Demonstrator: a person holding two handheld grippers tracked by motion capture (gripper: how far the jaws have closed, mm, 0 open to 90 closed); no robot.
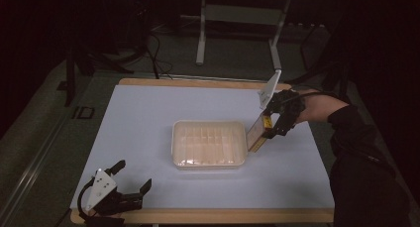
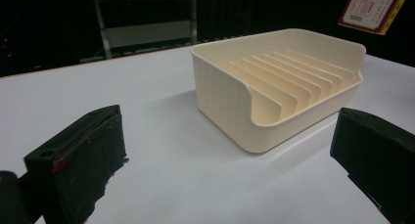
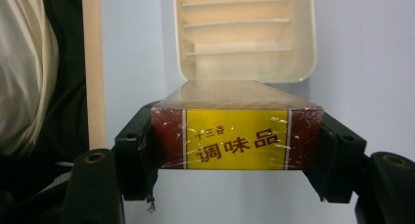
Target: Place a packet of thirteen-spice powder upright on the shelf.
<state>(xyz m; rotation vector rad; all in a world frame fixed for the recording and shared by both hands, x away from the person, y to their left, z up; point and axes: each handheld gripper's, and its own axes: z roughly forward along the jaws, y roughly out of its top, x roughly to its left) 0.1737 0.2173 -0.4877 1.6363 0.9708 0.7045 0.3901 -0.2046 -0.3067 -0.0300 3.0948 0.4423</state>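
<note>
A cream ribbed tray sits mid-table on the white mat; it also appears as the cream tray and the tray. My right gripper is shut on a flat box with a red and yellow end label, held tilted above the tray's right rim. In the right gripper view the box is clamped between both jaws, its far end over the tray. A corner of the box shows at the top right of the left gripper view. My left gripper rests open at the table's front left corner, nothing between its jaws.
The white mat covers a wooden table whose edge runs along the front. A metal stand rises behind the table. A person's dark sleeve comes in at the right.
</note>
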